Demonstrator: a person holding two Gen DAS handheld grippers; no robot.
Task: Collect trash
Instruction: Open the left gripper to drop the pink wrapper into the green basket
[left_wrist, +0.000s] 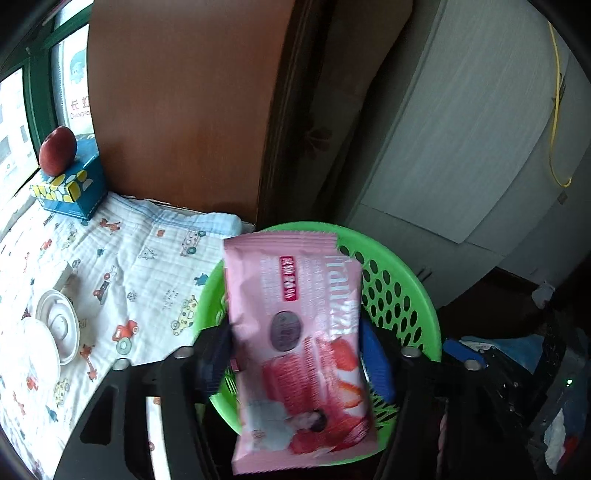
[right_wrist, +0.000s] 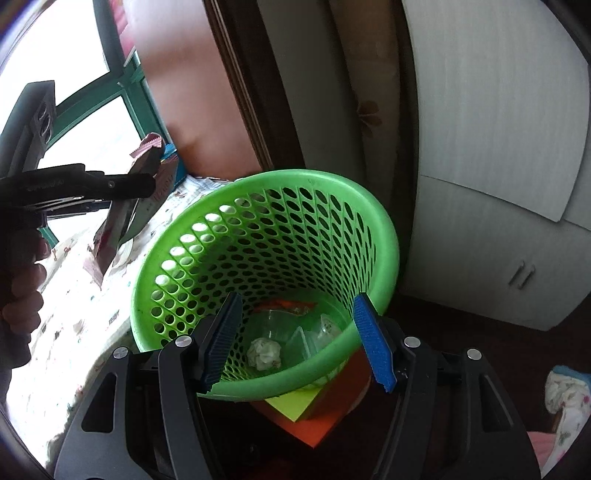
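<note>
We hold the pink snack wrapper clamped in our left gripper above the green perforated wastebasket for dropping, while our right gripper hovers, fingers apart, at its near rim.

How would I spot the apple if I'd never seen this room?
Find the bed with the cartoon-car sheet by the window. At its far corner sits a blue patterned box; the apple rests on top, the only round red thing there.

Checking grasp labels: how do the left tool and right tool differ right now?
The left tool is shut on a pink snack wrapper; the right tool is open and holds nothing. The left is beside the green basket; the right straddles its near rim. Both have blue ribbed pads.
</note>
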